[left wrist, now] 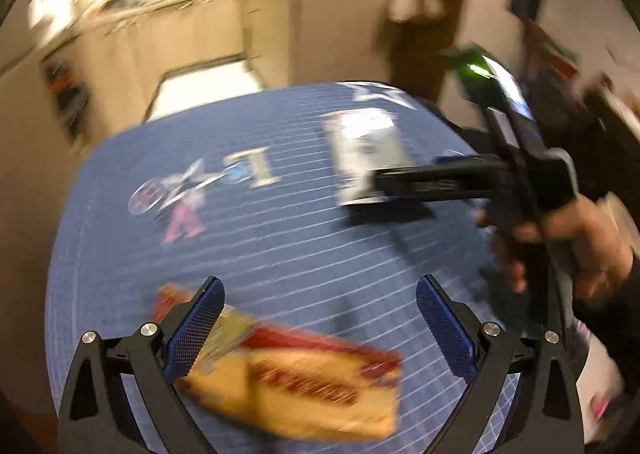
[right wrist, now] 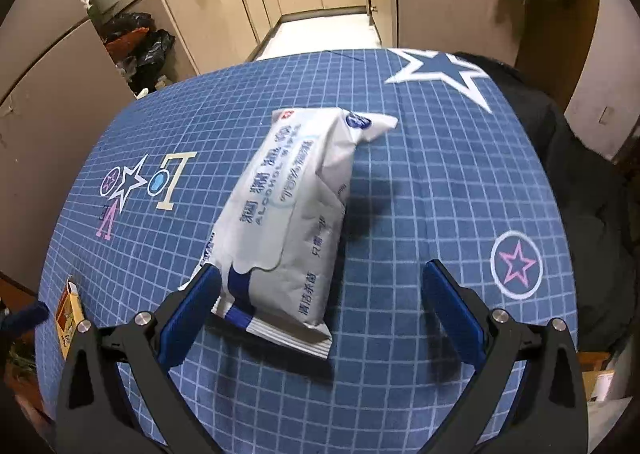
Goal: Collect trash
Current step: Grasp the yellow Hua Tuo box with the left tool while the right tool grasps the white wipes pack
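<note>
Lying on the blue checked desk (right wrist: pixel 400 213), the white wipes pack (right wrist: pixel 292 213) has its near end between the spread, released right tongs (right wrist: pixel 320 308); contact with the left pad cannot be confirmed. The left tongs (left wrist: pixel 320 320) also stand released over a red-and-yellow carton (left wrist: pixel 312 386), heavily blurred, its print unreadable. In the right view that carton is cut off at the desk's edge.

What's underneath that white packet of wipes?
The white wipes packet lies flat on the blue checked tablecloth. Only cloth shows around its edges; anything directly beneath it is covered.
</note>
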Tool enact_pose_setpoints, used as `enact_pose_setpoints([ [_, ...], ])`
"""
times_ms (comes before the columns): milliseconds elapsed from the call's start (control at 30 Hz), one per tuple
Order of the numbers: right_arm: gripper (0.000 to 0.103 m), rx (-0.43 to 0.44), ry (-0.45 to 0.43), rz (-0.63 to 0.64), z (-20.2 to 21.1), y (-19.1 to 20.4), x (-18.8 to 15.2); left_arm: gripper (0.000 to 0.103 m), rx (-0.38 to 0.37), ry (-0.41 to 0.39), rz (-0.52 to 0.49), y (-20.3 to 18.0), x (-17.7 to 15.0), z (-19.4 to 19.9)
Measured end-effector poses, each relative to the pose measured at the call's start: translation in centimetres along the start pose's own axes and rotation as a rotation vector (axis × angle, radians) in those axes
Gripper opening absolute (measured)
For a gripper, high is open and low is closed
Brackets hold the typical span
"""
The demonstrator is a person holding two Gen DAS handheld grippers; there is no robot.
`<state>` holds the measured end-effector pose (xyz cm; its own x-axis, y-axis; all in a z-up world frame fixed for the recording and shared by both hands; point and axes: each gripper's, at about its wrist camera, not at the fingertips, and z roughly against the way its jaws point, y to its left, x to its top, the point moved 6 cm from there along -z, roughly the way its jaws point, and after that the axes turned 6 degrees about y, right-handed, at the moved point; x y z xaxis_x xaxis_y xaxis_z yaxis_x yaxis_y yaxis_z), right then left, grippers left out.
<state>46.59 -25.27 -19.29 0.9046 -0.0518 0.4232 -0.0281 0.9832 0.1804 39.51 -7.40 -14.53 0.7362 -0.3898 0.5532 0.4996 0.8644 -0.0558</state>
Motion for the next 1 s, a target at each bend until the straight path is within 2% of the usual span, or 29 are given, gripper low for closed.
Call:
enact_pose_setpoints([
  [33,0.097,0.013,0.005,-0.009,0.0,-0.1,-0.1,0.096,-0.042,0.021,-0.003,-0.6,0.5,-0.7],
  [100,0.097,0.019,0.005,-0.006,0.1,-0.2,-0.2,0.095,-0.156,0.115,-0.009,-1.6,0.0,-2.1],
  [133,0.097,0.015,0.010,0.004,0.1,-0.2,-0.2,0.095,-0.158,0.151,-0.008,-1.5,-0.7,-2.6],
  [200,0.097,0.011,0.012,0.021,0.2,0.0,-0.3,0.094,-0.096,0.213,-0.024,-0.8,-2.6,-2.5],
  [267,0.097,0.024,0.007,0.047,0.4,0.4,-0.4,0.094,-0.081,0.254,-0.042,0.0,-4.7,-1.3],
  [333,0.097,0.039,0.001,0.069,0.7,0.7,-0.8,0.094,-0.037,0.260,-0.095,1.0,-7.1,0.8],
  [367,0.097,0.051,-0.001,0.079,0.7,0.9,-0.9,0.094,0.025,0.261,-0.119,2.0,-8.5,1.9],
  [400,0.097,0.066,-0.005,0.088,0.8,1.1,-1.1,0.094,0.073,0.258,-0.112,3.3,-9.4,3.2],
  [433,0.097,0.075,-0.008,0.093,0.9,1.2,-1.1,0.094,0.087,0.236,-0.097,4.3,-9.8,4.6],
  [533,0.097,0.093,-0.021,0.110,1.2,1.5,-1.7,0.094,0.066,0.058,0.027,7.1,-10.0,11.5],
  [567,0.097,0.095,-0.025,0.113,1.3,1.8,-1.8,0.099,0.071,0.002,0.105,8.1,-10.5,13.6],
  [600,0.097,0.096,-0.031,0.118,1.5,2.1,-2.0,0.099,0.087,-0.029,0.201,9.4,-11.3,15.0],
  [700,0.097,0.072,-0.040,0.127,1.6,2.7,-2.2,0.099,0.161,-0.018,0.466,11.7,-14.8,15.3],
  [767,0.097,0.045,-0.040,0.116,1.4,3.3,-2.5,0.098,0.204,-0.009,0.595,11.7,-16.3,14.2],
  [833,0.097,0.036,-0.036,0.096,1.0,3.2,-2.5,0.098,0.248,-0.001,0.614,11.0,-16.5,12.7],
  [900,0.097,0.049,-0.030,0.074,1.0,3.2,-2.6,0.099,0.281,0.015,0.579,9.5,-15.8,11.4],
  [1000,0.097,0.027,-0.042,0.079,1.2,2.8,-2.6,0.099,0.389,0.021,0.583,9.0,-14.9,9.8],
])
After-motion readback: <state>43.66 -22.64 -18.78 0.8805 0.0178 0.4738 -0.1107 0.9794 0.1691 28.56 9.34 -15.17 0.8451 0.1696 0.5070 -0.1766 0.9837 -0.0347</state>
